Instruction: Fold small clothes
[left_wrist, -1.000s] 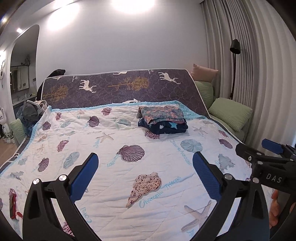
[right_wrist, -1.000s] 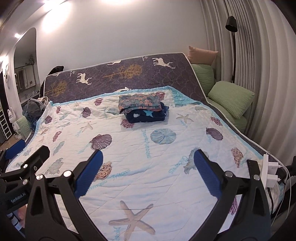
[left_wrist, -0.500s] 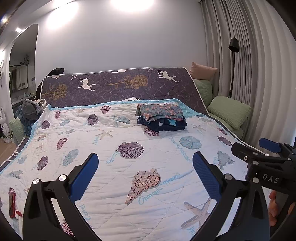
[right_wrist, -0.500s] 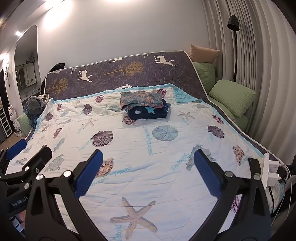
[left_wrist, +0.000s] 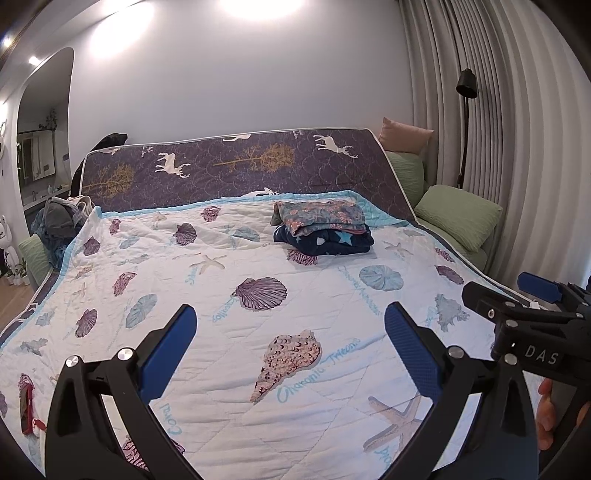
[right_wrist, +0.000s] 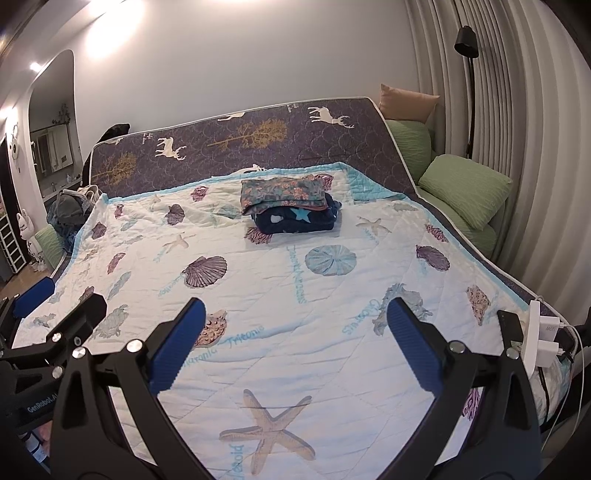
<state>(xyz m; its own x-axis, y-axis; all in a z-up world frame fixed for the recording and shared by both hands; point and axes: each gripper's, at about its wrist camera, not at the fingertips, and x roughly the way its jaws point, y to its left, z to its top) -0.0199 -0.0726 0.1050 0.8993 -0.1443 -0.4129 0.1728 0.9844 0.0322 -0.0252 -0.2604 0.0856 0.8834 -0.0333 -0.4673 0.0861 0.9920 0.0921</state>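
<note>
A stack of folded small clothes (left_wrist: 322, 229) lies at the far middle of the bed, a floral piece on top of a navy piece with stars; it also shows in the right wrist view (right_wrist: 291, 210). My left gripper (left_wrist: 290, 334) is open and empty, held above the near part of the seashell quilt (left_wrist: 229, 295). My right gripper (right_wrist: 295, 332) is open and empty too, far short of the stack. The right gripper shows at the right edge of the left wrist view (left_wrist: 532, 306).
A pile of loose clothes (left_wrist: 59, 225) sits at the bed's far left corner. Green pillows (left_wrist: 458, 218) lie along the right side by the curtains. A white power strip with plugs (right_wrist: 541, 336) rests on the bed's right edge. A red phone (left_wrist: 26, 406) lies near left.
Both grippers have drawn back slightly from the stack and stayed open. The folded stack has not moved.
</note>
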